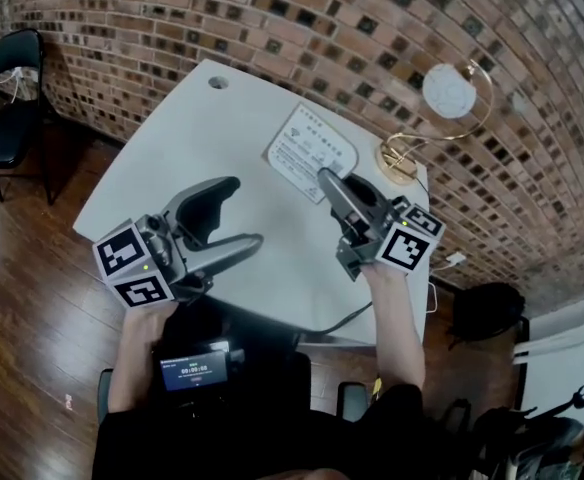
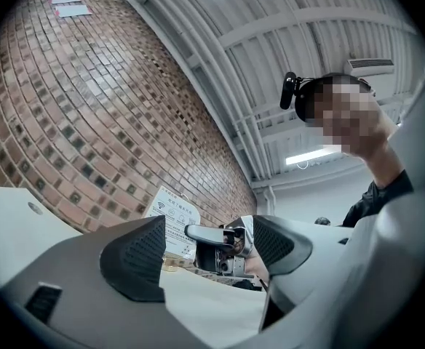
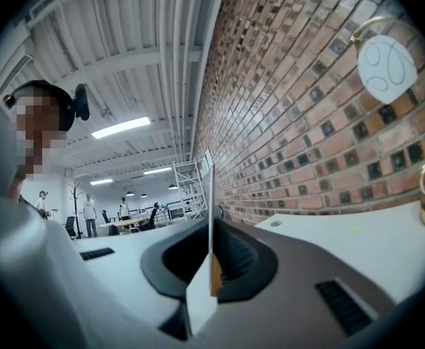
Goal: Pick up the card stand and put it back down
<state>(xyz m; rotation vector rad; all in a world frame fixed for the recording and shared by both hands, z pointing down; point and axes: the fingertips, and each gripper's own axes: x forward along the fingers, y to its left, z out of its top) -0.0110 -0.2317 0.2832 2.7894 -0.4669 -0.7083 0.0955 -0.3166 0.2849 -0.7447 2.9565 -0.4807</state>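
Right hand-held gripper [image 1: 330,183] is clenched on the thin white printed card stand [image 1: 308,152]. In my right gripper view the sheet runs edge-on straight up the middle of the closed jaws [image 3: 211,247], with its small white foot just in front of the pads. Beyond the tip of that hand-held gripper, the card's face leans toward the red-brown brick wall [image 1: 272,28]. From the left gripper view the card [image 2: 175,217] hangs off the far hand-held gripper, and I judge its bottom edge to be clear of the white worktop [image 1: 192,138], though the gap itself is hard to make out. Left hand-held gripper [image 1: 244,210] is released, with its jaws wide apart and nothing between them. It sits well to the left of the card and touches nothing. The gold-framed lamp with a round white disc [image 1: 450,92] stands to the right of the right hand-held gripper, apart from the card. On progress, I judge that the pick-up half is done: grasp made, stand off the surface. Left to do: lower it to the worktop, set the foot flat so it stands upright, open the jaws and draw back without tipping it. The thin sheet could pivot in the pads, so I should set it down slowly.
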